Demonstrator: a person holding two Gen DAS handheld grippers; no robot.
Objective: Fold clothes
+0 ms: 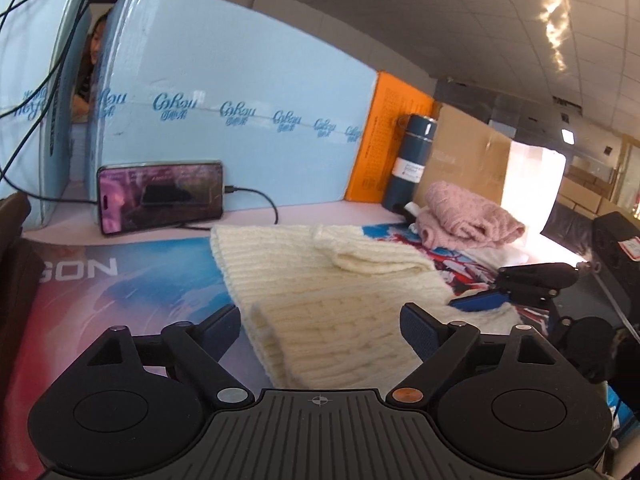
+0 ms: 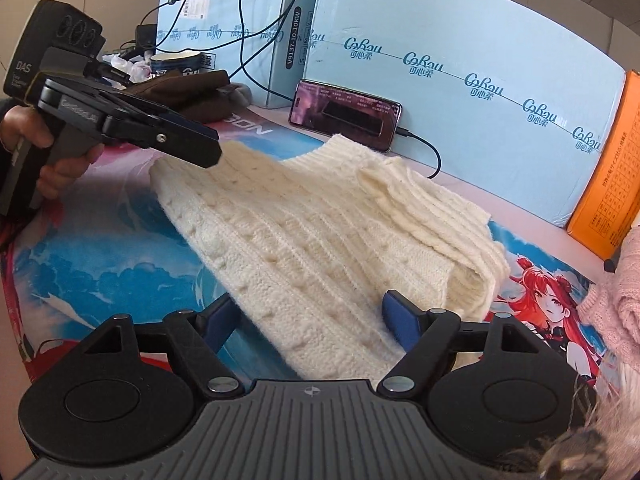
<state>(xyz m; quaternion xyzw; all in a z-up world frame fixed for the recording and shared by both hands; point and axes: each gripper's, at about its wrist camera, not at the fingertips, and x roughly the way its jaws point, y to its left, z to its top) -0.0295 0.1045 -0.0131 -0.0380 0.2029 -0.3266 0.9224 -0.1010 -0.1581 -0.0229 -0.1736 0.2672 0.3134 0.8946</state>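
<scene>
Cream cable-knit, your sweater [image 2: 320, 232] lies part-folded on the printed desk mat [image 2: 120, 264], with a sleeve [image 2: 424, 204] doubled back over its right side and the ribbed hem toward the phone [image 2: 344, 114] that leans on the pale blue boxes [image 2: 460, 60].

Your left gripper [image 1: 320, 328] stands spread wide, nothing pinched, its pads either side of the near left edge of the knit. Your right gripper [image 2: 304, 320] is also spread, narrower, with the near corner of the sweater lying between its pads; you can see no pad pressing the wool, so it holds nothing.

From here the risks are these, as a judgement:
- Closing on only the top layer would let the lower layer stay behind, and the fold would slide apart.
- Thick, soft knit gives under the pads; a shallow bite at the very edge could slip out mid-lift.
- The doubled sleeve is loose and may flop open if you pull the body unevenly.
- A pink knit [image 2: 616, 292] sits just beside the right edge, and the phone's cable [image 2: 432, 156] runs close behind the hem; a wide sweep could drag either.
</scene>
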